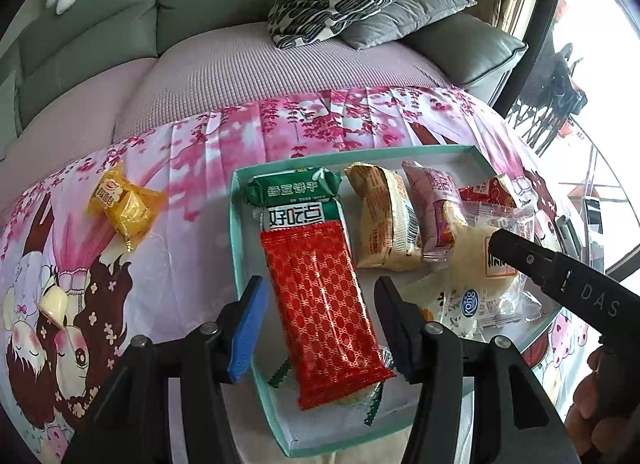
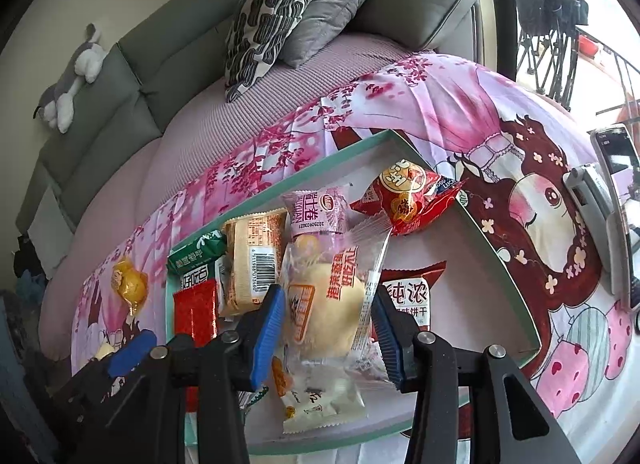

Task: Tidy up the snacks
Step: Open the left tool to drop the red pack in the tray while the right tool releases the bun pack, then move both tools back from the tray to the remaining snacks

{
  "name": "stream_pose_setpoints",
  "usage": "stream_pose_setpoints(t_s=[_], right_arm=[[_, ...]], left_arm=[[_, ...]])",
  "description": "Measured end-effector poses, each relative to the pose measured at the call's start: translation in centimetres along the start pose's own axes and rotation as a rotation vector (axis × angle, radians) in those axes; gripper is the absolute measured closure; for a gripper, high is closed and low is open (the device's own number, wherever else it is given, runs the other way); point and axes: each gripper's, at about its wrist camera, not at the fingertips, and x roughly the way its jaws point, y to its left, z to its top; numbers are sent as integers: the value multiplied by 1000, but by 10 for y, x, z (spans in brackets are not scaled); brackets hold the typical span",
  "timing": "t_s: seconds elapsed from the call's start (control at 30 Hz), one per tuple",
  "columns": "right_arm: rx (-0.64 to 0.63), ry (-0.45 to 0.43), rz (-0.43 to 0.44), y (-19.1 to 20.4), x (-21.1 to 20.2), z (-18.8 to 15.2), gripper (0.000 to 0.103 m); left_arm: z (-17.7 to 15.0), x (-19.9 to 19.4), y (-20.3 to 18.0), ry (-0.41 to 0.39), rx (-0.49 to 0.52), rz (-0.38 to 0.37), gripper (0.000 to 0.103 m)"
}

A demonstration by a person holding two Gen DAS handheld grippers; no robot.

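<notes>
Our left gripper (image 1: 320, 328) stands apart around the red packet (image 1: 324, 312), laid in the tray (image 1: 240, 248) among the snacks. Our right gripper (image 2: 328, 328) seems clamped on the bun bag (image 2: 332, 304), though contact is unclear. A yellow snack (image 1: 122, 203) waits left of the tray.

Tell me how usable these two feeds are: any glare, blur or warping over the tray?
Left wrist view: window blown out at right, tray evenly lit and sharp, edges bowed by fisheye. Right wrist view: window overexposed top right, glare on the clear bread wrapper, print still readable.
</notes>
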Motion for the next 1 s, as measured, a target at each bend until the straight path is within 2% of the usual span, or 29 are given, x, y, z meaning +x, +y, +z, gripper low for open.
stream_pose_setpoints(t_s=[0.13, 0.2, 0.23, 0.33, 0.37, 0.43, 0.53, 0.67, 0.8, 1.0], right_arm=[[-24, -8, -18, 3, -1, 0, 43], [-53, -21, -42, 7, -2, 0, 39], [-70, -30, -54, 9, -3, 0, 33], [-127, -51, -85, 19, -4, -1, 20], [-150, -57, -91, 23, -5, -2, 17], [-175, -63, -97, 28, -4, -3, 12], [-197, -69, -89, 35, -4, -5, 0], [-230, -76, -95, 44, -2, -7, 0], [-253, -78, -106, 50, -1, -9, 0], [-278, -104, -97, 63, -7, -13, 0]], left_arm=[[1, -4, 10, -4, -32, 17, 39], [2, -6, 20, -2, -68, 44, 27], [2, -7, 26, 0, -91, 63, 26], [2, -6, 44, 17, -145, 162, 20], [0, -5, 52, 21, -160, 225, 18], [-2, -3, 65, 39, -193, 296, 16], [-7, 0, 84, 65, -254, 342, 13], [-12, 0, 103, 77, -312, 378, 10], [-14, -6, 111, 56, -331, 393, 7], [-13, -12, 125, 48, -360, 378, 6]])
